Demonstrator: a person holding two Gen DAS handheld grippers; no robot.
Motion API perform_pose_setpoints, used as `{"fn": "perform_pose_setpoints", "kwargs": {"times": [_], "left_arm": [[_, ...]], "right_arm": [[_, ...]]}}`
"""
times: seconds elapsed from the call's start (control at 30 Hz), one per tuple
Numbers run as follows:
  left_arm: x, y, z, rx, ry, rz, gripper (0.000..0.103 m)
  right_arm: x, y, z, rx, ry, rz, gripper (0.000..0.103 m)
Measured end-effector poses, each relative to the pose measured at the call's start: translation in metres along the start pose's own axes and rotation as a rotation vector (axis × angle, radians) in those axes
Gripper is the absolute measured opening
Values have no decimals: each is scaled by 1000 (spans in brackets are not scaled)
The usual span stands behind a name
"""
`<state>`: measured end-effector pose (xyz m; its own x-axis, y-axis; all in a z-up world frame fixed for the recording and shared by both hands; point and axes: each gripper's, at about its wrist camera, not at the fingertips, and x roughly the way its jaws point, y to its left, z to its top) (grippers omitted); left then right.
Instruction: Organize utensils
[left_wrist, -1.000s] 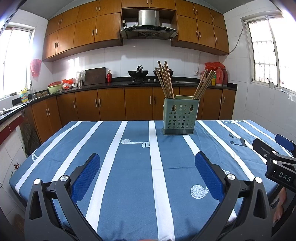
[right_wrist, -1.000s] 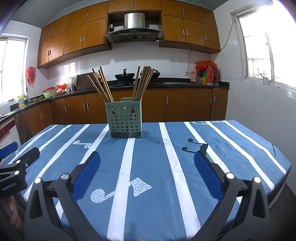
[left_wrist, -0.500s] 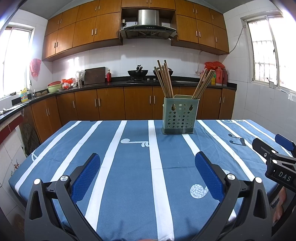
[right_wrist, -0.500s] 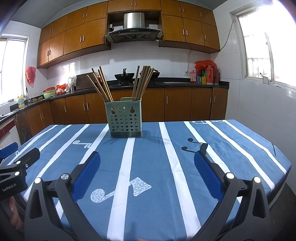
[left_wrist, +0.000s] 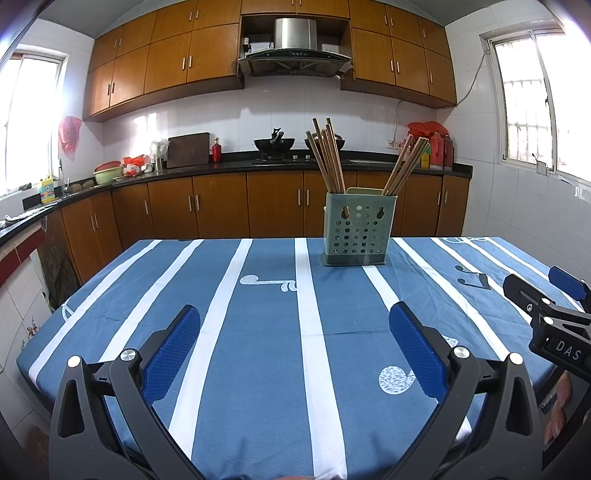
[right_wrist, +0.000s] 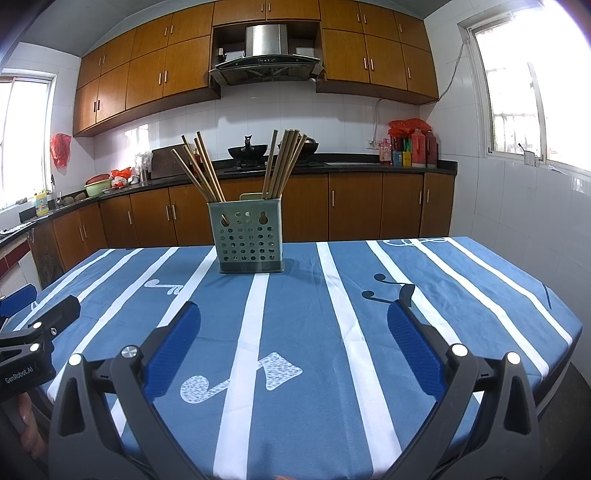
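The green holder (left_wrist: 356, 229) stands upright toward the far side of the tabletop (left_wrist: 258, 332), on the blue striped cloth, with chopsticks (left_wrist: 328, 158) fanned out of it in two bunches, one leaning left and one leaning right (left_wrist: 404, 166); no loose utensil shows on the cloth around the holder, so the sorting seems to concern the sticks already inside it; the left tongs (left_wrist: 295, 336) hang well short of the holder, on its near side, spread wide and empty; the right tongs (right_wrist: 293, 334) sit likewise on the holder's near side, spread wide with nothing between the pads; the chief risk, as I judge it, is the holder itself: it looks light and tall, and a pull on a slanted stick could tip it or drag it across the cloth, unless one pair of tongs steadies it; thin round sticks may also slip or twist out of the pads, or several may come up together; the cloth may bunch under the holder if it is pushed.
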<state>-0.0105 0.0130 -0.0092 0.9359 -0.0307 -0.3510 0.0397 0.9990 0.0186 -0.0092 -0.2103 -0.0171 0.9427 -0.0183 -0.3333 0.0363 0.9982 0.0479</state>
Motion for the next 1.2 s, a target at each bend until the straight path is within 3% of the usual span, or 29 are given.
{"fn": "perform_pose_setpoints", "kwargs": {"times": [1.2], "left_arm": [[-1, 0, 3, 0, 3, 0, 101]], "right_arm": [[0, 0, -1, 3, 3, 1, 99]]}}
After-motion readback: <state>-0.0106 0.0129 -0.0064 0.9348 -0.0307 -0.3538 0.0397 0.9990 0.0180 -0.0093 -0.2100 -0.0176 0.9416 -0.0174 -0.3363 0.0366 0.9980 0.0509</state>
